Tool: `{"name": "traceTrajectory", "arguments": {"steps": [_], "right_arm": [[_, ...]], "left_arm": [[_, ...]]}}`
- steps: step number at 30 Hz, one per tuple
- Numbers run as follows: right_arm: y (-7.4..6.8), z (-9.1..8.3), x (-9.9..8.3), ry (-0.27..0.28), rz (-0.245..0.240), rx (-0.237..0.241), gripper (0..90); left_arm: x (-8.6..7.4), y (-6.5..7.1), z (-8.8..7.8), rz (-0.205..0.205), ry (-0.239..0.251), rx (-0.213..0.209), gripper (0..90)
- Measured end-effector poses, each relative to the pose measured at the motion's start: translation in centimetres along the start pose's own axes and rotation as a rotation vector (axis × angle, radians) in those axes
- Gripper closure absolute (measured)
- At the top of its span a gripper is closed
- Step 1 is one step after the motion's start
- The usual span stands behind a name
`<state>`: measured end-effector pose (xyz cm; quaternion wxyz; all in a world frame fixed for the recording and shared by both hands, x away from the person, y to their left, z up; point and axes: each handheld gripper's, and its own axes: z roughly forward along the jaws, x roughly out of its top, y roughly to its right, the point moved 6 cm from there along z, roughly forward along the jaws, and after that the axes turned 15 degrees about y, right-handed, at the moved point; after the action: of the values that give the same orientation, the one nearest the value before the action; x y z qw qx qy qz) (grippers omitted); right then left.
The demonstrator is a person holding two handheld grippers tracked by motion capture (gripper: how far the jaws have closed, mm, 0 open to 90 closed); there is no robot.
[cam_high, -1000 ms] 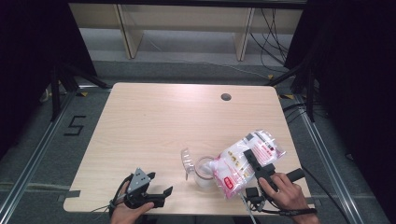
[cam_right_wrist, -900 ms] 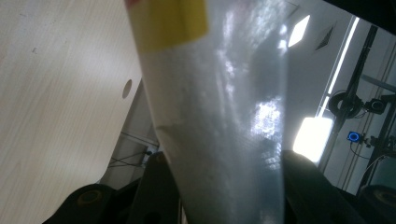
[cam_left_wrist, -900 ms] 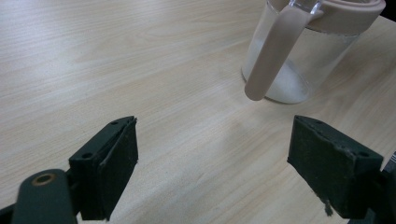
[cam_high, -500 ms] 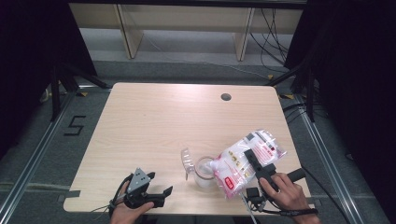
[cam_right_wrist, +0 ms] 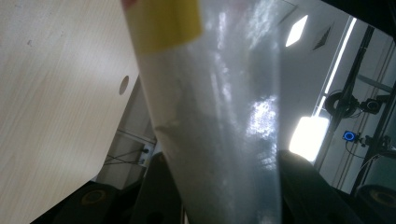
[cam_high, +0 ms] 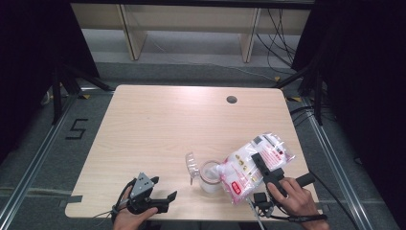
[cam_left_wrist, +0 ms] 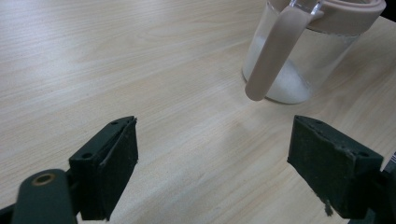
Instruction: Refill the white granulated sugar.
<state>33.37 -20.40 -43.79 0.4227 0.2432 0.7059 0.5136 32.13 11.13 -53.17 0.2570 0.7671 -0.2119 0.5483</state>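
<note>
over the jar, hand-held gripper clamping bag

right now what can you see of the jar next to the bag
The jar is clear, plastic or glass, with a pinkish-beige rim and a strap-like handle of the same colour hanging down its side. Its clear lid is flipped open. It stands upright near the table's front edge, with white powder heaped in the bottom. The tilted bag, held by the right tool, rests its lower end at the jar's mouth.

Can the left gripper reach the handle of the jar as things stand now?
Probably yes. The left gripper has open jaws with nothing between them, and bare table lies between it and the jar handle. The bag is on the jar's far side.
</note>
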Motion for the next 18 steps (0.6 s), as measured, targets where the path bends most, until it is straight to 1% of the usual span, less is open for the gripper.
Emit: {"name": "traceTrajectory", "arguments": {"steps": [8,10,12,15,18], "right_arm": [[0.02,0.0,0.01,0.001,0.0,-0.002,74.1],[0.02,0.01,0.0,0.001,0.0,-0.001,74.2],[0.06,-0.02,-0.01,0.0,-0.003,-0.001,74.3],[0.11,-0.05,-0.02,0.001,-0.003,-0.003,74.4],[0.18,-0.04,-0.07,0.001,-0.011,0.002,74.5]], "left_arm": [[0.03,0.01,-0.07,0.006,-0.003,0.0,15.5],[0.02,-0.01,0.01,0.0,0.001,0.0,15.4],[0.0,0.0,-0.1,0.006,-0.004,0.001,15.5],[0.06,-0.03,-0.04,0.003,0.0,0.003,15.5],[0.0,0.0,-0.09,0.006,-0.004,0.001,15.4]]}}
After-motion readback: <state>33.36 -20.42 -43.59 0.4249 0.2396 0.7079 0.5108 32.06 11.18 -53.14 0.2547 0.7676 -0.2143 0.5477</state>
